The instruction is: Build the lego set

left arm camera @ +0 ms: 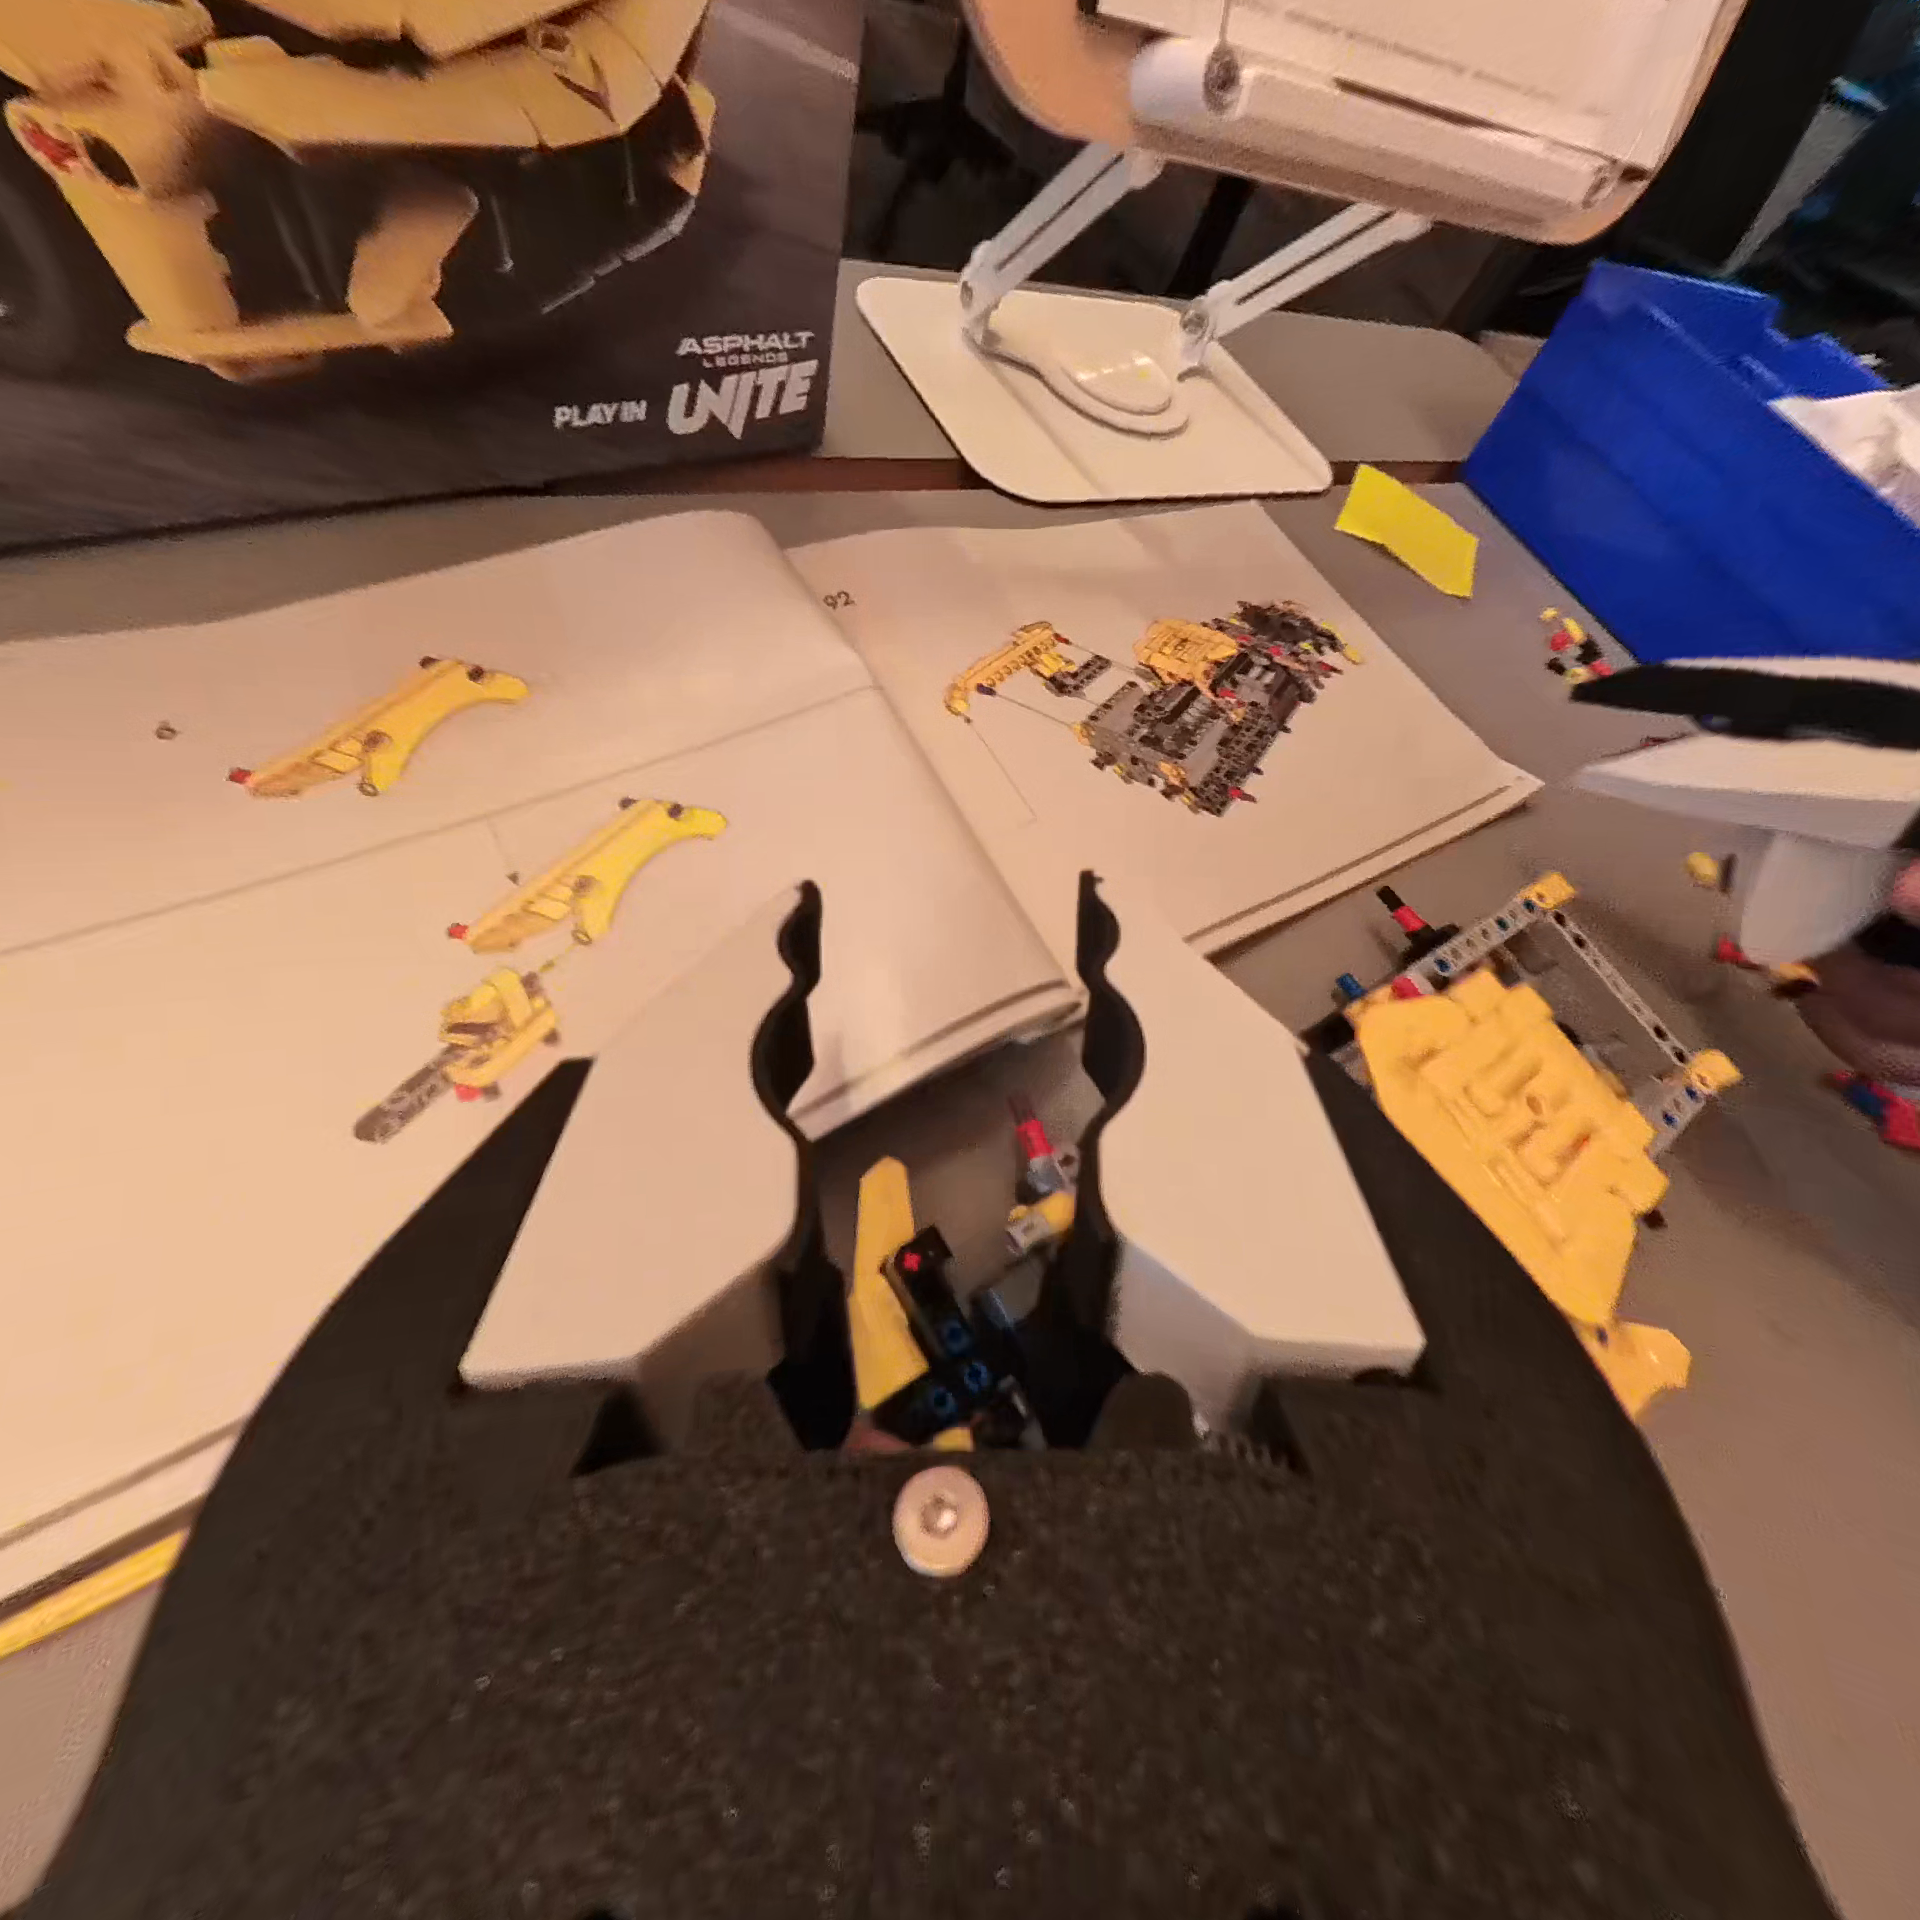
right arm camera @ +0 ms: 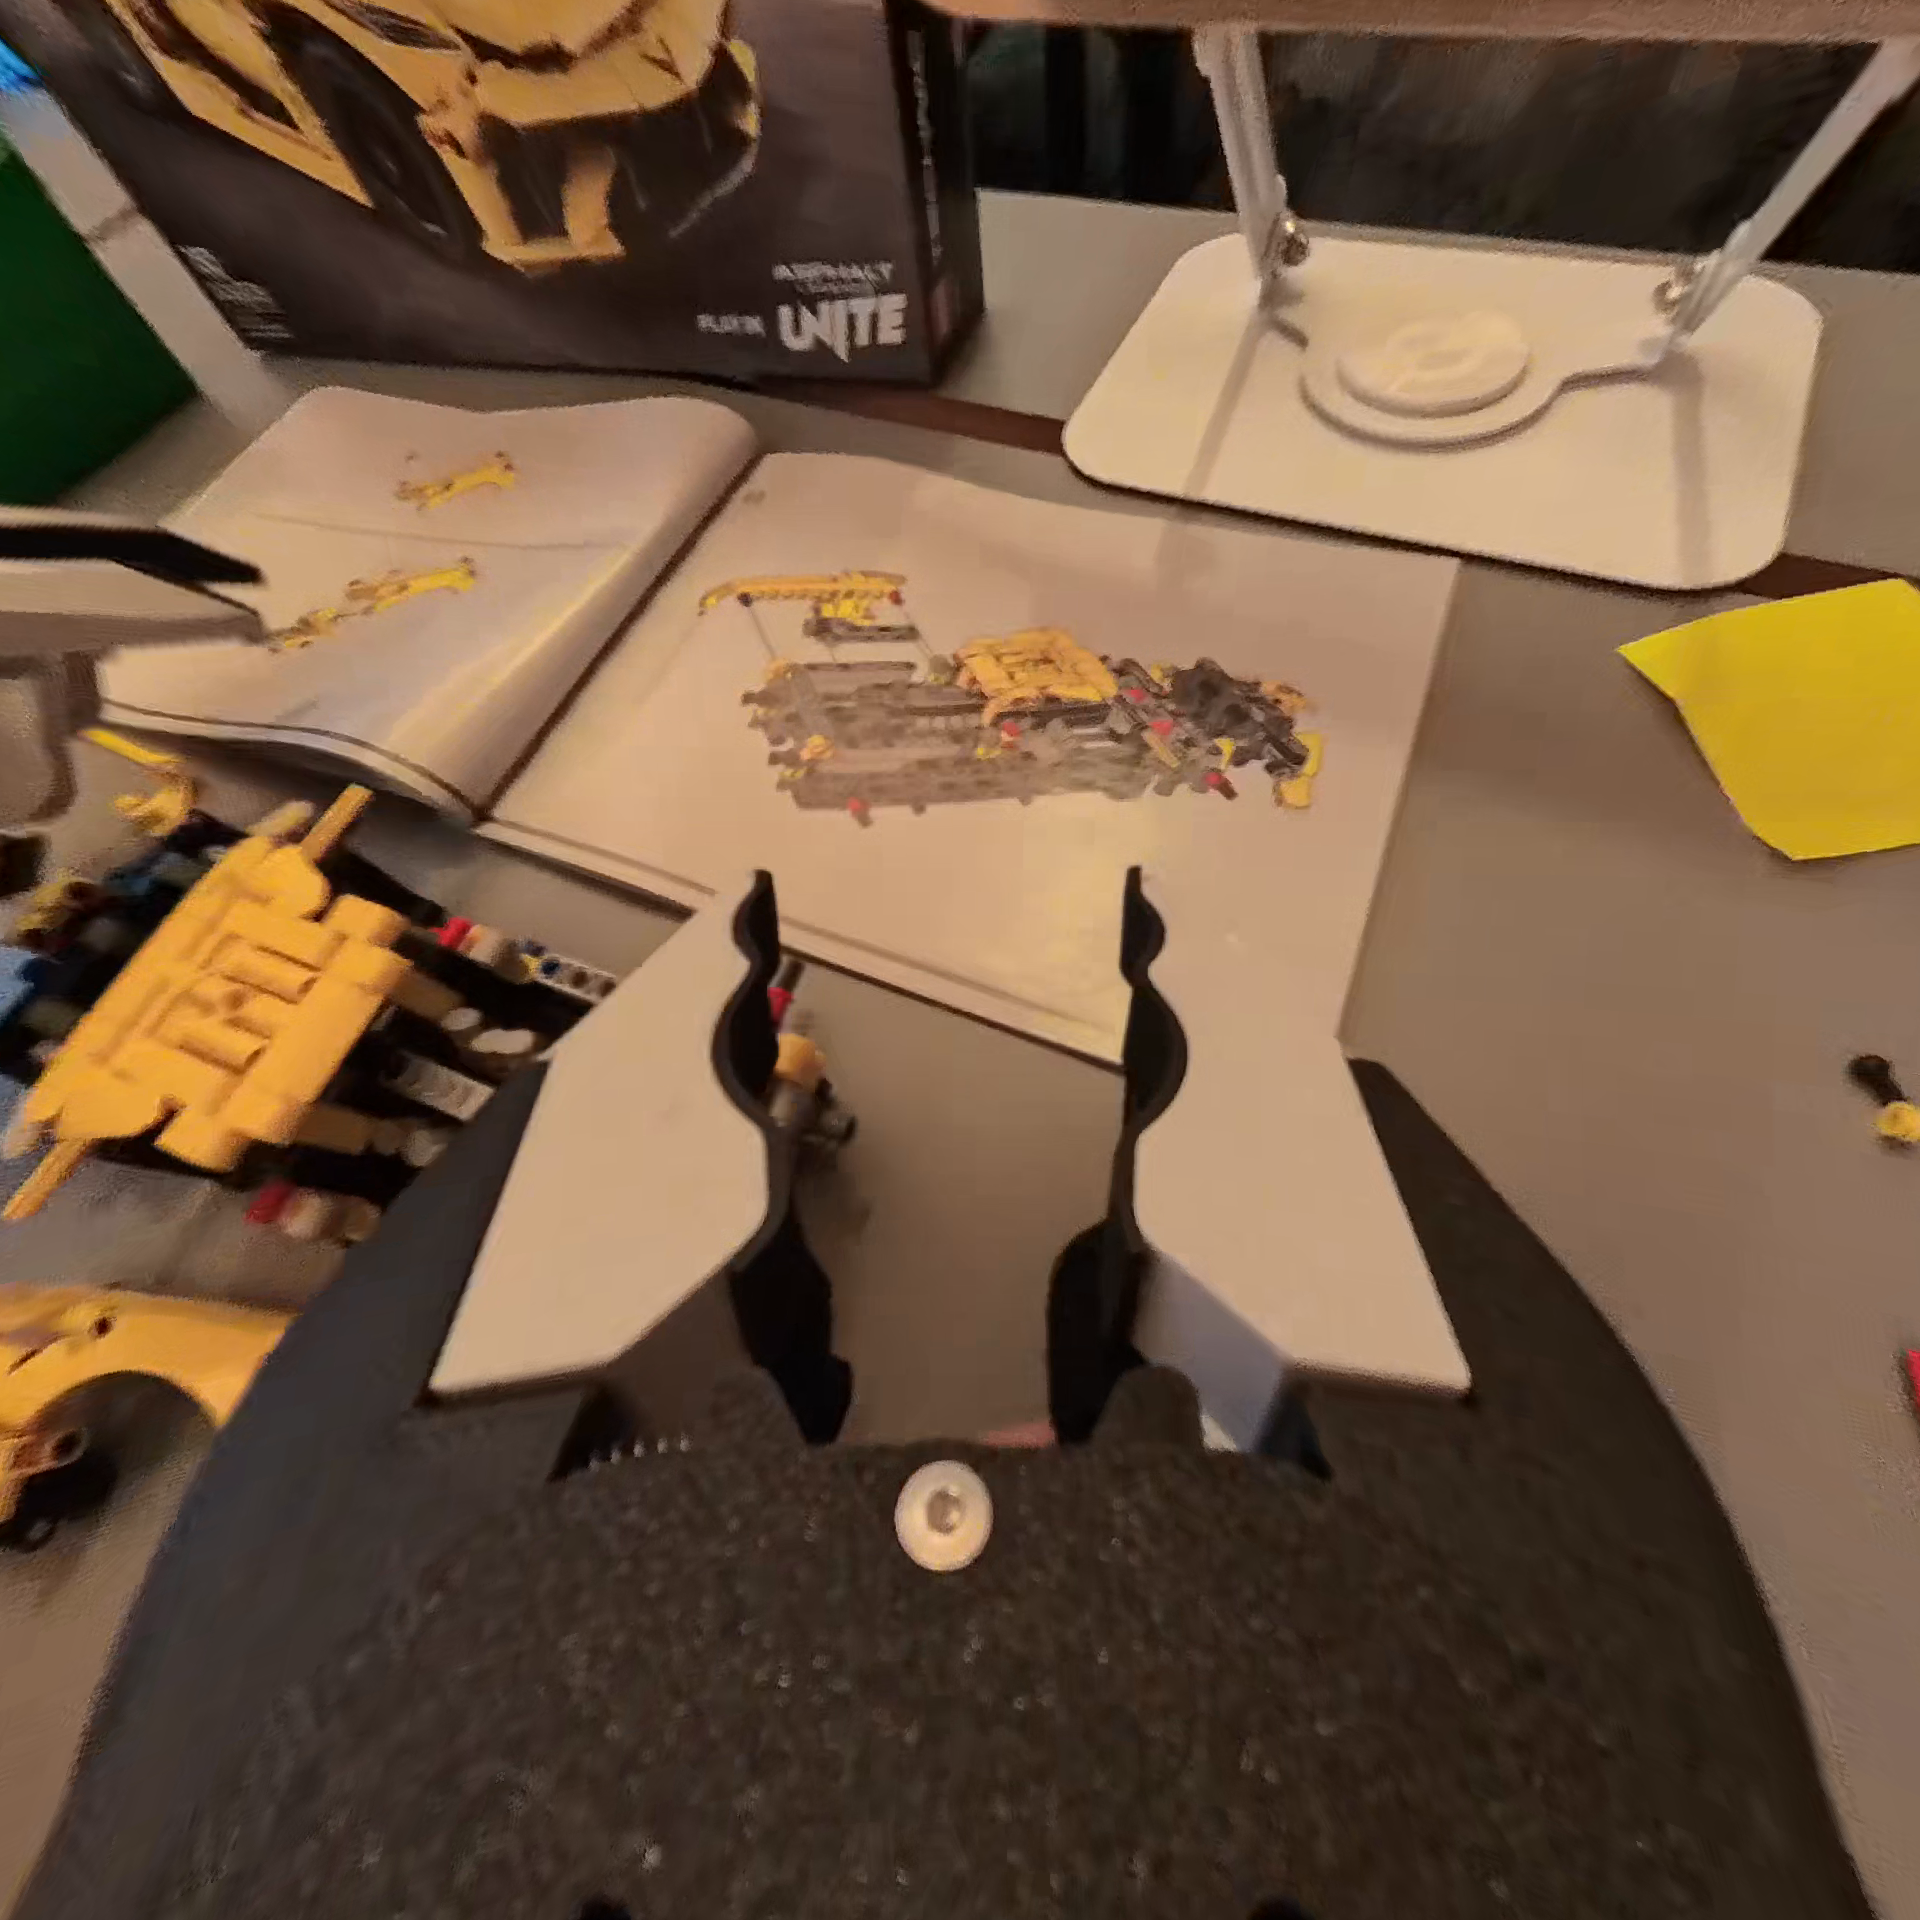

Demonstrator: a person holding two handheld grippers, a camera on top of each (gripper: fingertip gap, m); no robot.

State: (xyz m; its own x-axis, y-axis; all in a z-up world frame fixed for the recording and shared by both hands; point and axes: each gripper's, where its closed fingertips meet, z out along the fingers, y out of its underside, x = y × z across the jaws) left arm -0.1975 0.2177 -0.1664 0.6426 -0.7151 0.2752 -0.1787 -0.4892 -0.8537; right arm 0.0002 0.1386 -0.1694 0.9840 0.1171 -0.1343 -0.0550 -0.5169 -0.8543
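Note:
My left gripper (left arm camera: 948, 894) is open over the front edge of the open instruction booklet (left arm camera: 623, 831). A yellow and black lego subassembly (left arm camera: 914, 1299) lies low between its jaws; I cannot tell if they touch it. A small grey, red and yellow connector piece (left arm camera: 1044, 1174) lies by the right finger. The part-built yellow and grey model (left arm camera: 1507, 1122) sits to the right. My right gripper (right arm camera: 951, 883) is open and empty above the table, at the booklet's (right arm camera: 1039, 727) near edge. The small connector piece (right arm camera: 805, 1081) is beside its left finger and the model (right arm camera: 229, 1018) is to its left.
The lego box (left arm camera: 416, 260) and a white stand base (left arm camera: 1091, 395) are at the back, a blue bin (left arm camera: 1683, 468) at the right. A yellow paper (right arm camera: 1808, 717), a small black and yellow piece (right arm camera: 1886, 1101), a yellow body part (right arm camera: 104, 1371) and a green bin (right arm camera: 62, 332) lie around.

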